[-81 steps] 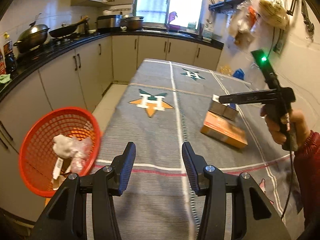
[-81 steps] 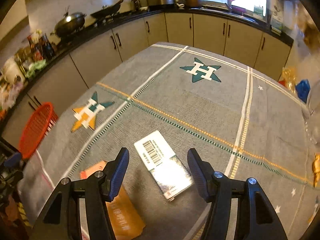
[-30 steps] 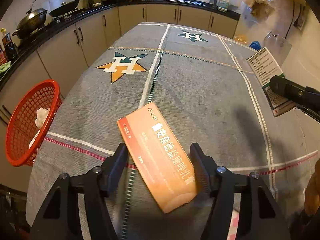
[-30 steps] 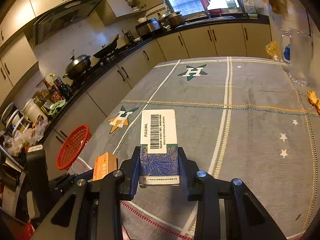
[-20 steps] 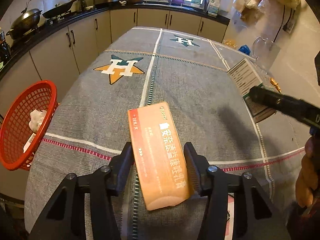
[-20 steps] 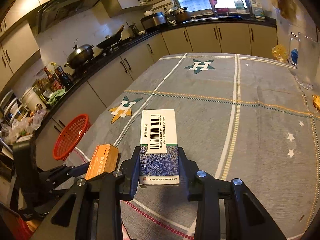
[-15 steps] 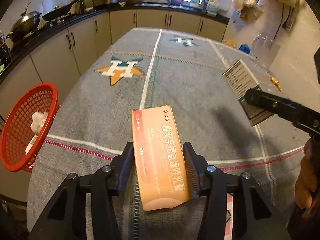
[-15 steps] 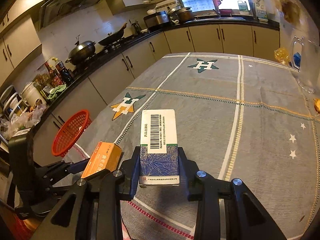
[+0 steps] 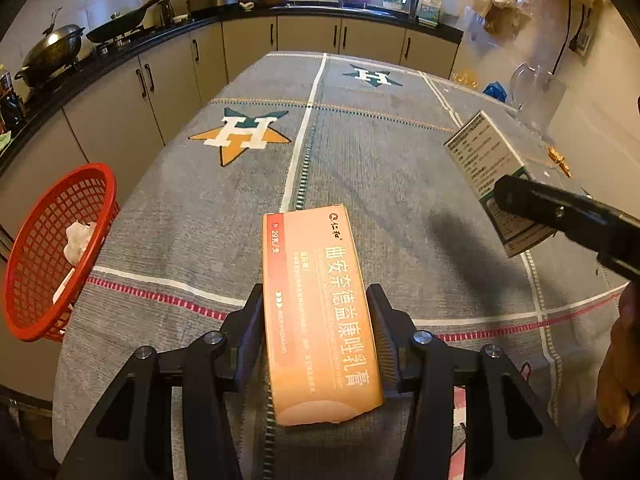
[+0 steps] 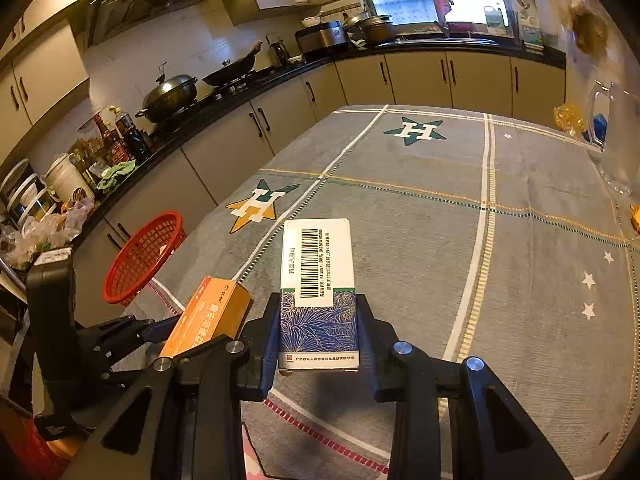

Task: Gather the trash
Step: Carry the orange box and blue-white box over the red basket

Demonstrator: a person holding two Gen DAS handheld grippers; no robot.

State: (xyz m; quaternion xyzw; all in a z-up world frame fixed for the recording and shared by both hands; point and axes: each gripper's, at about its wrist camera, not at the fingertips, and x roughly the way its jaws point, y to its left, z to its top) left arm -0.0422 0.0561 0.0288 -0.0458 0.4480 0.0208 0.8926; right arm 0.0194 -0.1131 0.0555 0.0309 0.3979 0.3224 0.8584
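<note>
Above the worktop point(image 9: 400, 184), our left hand-held gripper point(image 9: 316, 320) clamps an orange box point(image 9: 320, 312), the right point(image 10: 318, 328) a blue box point(image 10: 318, 292), lifted clear for the red basket point(image 9: 48, 248) at nine o'clock.

orange box point(image 9: 320, 312) between the left jaws: smooth card, slight sheen; blue-and-white box point(image 10: 318, 296) between the right jaws: glossy printed card, matt white barcode label; gripper fingers point(image 9: 248, 328): matt black plastic, bright metal screws; tablecloth point(image 9: 360, 160) beyond both jaws: woven cloth, rough, matt; basket point(image 9: 52, 248) left of the left jaws: glossy red plastic mesh
</note>
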